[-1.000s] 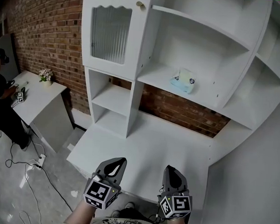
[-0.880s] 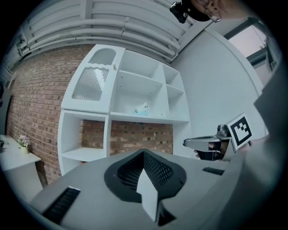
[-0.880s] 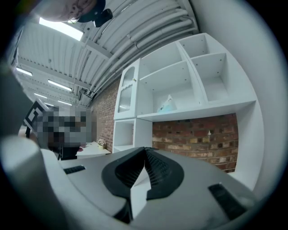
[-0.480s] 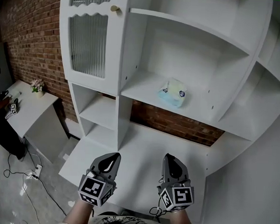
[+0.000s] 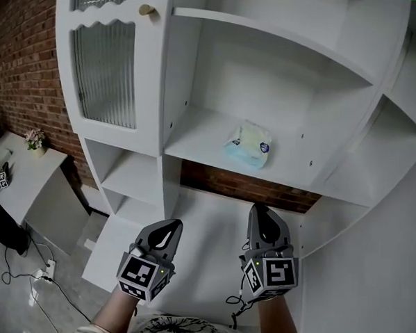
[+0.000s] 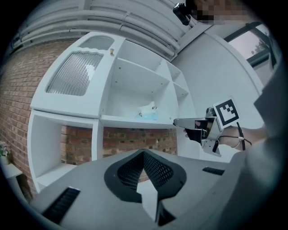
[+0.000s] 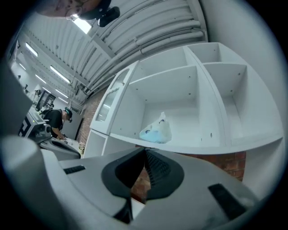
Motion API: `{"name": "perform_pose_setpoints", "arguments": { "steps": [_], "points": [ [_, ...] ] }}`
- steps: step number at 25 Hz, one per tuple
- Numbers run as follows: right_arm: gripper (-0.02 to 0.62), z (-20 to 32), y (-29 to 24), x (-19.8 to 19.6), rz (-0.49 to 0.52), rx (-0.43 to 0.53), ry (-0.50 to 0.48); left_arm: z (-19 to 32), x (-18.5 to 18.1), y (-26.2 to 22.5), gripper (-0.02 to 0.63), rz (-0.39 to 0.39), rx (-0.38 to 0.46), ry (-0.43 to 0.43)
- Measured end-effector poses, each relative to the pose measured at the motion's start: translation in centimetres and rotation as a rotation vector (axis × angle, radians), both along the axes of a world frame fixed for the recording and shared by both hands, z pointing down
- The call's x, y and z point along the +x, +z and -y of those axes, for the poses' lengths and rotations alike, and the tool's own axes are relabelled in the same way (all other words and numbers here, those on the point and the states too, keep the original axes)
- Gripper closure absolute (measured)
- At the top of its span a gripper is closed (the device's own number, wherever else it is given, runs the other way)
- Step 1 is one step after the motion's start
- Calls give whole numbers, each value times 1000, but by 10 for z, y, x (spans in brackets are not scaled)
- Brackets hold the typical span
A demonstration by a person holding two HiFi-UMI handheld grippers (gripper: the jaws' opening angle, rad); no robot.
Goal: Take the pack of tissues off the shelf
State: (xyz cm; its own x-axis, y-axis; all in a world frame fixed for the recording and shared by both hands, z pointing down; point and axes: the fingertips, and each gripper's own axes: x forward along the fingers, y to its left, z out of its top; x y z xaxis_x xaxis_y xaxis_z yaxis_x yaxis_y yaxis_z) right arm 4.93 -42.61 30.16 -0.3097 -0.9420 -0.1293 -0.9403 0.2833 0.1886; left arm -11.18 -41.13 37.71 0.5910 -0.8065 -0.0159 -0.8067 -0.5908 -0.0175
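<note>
A pale blue and white pack of tissues (image 5: pixel 249 144) lies on the middle shelf (image 5: pixel 195 137) of a white shelf unit; it also shows in the left gripper view as the pack (image 6: pixel 148 113) and in the right gripper view as the pack (image 7: pixel 156 130). Both grippers hang low, well below and in front of that shelf. My left gripper (image 5: pixel 166 231) is shut with nothing in it. My right gripper (image 5: pixel 260 215) is shut and empty too, its tip pointing up toward the shelf; from the left gripper view the right gripper (image 6: pixel 180 122) shows at the side.
A cabinet door with ribbed glass (image 5: pixel 105 73) and a round knob (image 5: pixel 146 10) stands left of the open shelf. A white desk surface (image 5: pixel 212 229) lies under the grippers. Brick wall (image 5: pixel 18 69) at left. A person (image 7: pixel 56 120) works at a far table.
The view has shifted toward the shelf unit; the tissue pack now sits nearer the picture's middle. Both grippers have risen a little, the right one more, and stay shut.
</note>
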Motion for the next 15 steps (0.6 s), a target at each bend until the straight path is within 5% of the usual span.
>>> {"name": "perform_pose_setpoints", "arguments": {
  "steps": [5, 8, 15],
  "points": [
    [588, 22, -35, -4, -26, 33, 62, 15, -5, -10, 594, 0, 21, 35],
    [486, 35, -52, -6, -40, 28, 81, 22, -6, -13, 594, -4, 30, 52],
    [425, 72, -67, 0, -66, -5, 150, 31, -14, -5, 594, 11, 25, 47]
  ]
}}
